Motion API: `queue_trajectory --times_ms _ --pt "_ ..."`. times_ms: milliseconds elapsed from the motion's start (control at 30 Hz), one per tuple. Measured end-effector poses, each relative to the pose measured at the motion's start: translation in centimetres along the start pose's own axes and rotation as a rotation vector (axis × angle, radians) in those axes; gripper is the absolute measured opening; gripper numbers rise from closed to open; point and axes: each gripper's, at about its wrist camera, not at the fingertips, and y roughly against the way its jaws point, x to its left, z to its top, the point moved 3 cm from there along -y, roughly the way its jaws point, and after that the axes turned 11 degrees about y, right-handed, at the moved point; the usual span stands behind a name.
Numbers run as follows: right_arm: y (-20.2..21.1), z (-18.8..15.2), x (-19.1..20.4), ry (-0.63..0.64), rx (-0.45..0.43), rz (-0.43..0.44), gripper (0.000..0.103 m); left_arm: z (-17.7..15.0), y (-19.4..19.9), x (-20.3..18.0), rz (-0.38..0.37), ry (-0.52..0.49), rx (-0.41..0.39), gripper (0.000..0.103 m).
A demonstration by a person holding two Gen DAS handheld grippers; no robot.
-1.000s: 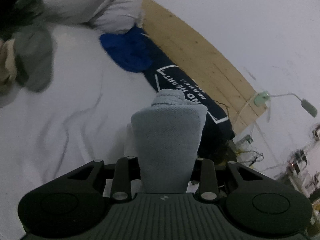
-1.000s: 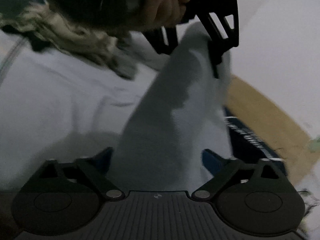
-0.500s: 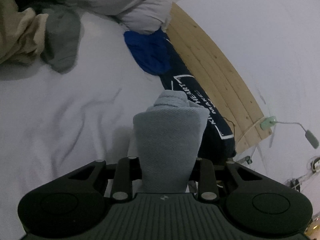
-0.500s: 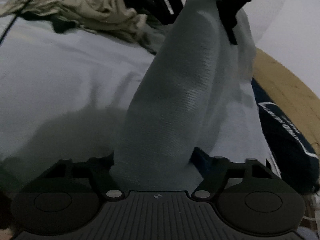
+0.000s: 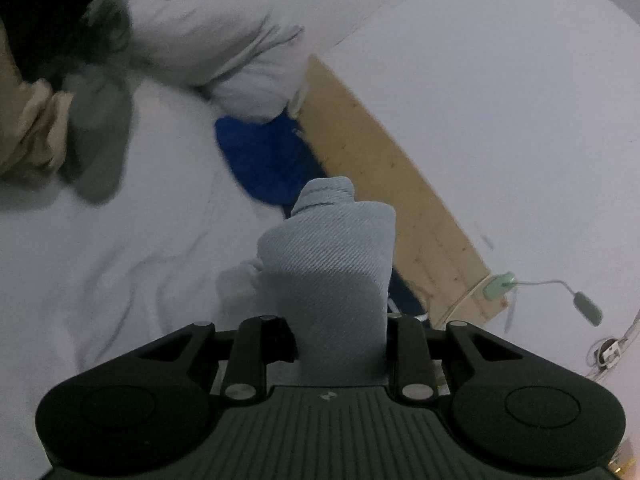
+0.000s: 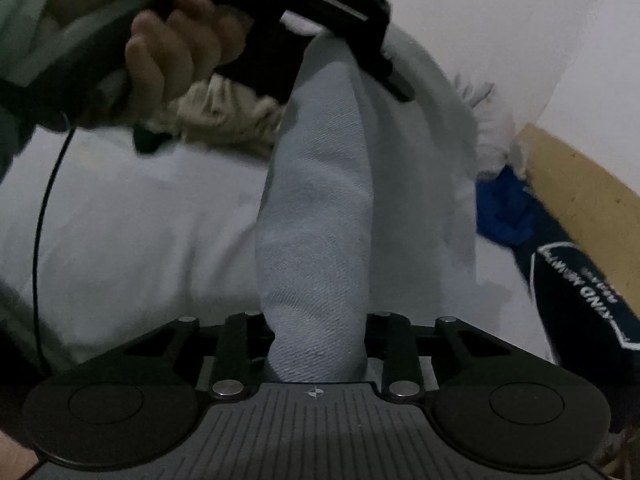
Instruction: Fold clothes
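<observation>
My left gripper point(image 5: 340, 344) pinches the garment point(image 5: 332, 272); my right gripper's point(image 6: 320, 344) fingers are closing on its other end, above the bed point(image 5: 100, 260).

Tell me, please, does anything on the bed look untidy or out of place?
Yes. A beige garment and a grey one lie crumpled and unfolded at the far side of the white sheet. A blue cloth is bunched against the wooden headboard, half under the pillow. Nothing looks damaged.
</observation>
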Motion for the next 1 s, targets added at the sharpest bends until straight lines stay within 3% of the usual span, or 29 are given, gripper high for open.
queue_trajectory --times_ms 167,300,500,767,833,900,1000 --pt "2.7 0.2 -3.7 -0.031 -0.095 -0.071 0.028 1.3 -2.3 -5.2 -0.068 -0.068 -0.013 0.026" --pt "1.7 0.4 -9.4 -0.086 -0.117 -0.125 0.027 2.8 -7.3 -9.2 -0.087 -0.126 0.016 0.026" --pt "0.7 -1.5 -19.5 -0.141 -0.091 -0.281 0.027 4.1 -17.4 -12.9 -0.220 -0.130 0.035 0.026" --pt "-4.1 -3.8 -30.3 -0.110 0.028 -0.533 0.027 7.4 -31.9 -14.3 -0.426 -0.125 0.153 0.026" --pt "-6.7 -4.0 -31.9 -0.088 0.076 -0.577 0.027 8.8 -34.4 -12.0 -0.419 -0.094 0.166 0.026" --pt "-10.3 -4.4 -32.3 -0.091 0.110 -0.569 0.028 9.8 -36.9 -8.3 -0.352 -0.026 0.157 0.026" --pt "-16.7 -5.5 -31.3 -0.110 0.162 -0.531 0.027 10.8 -39.7 -2.6 -0.215 -0.021 0.153 0.026"
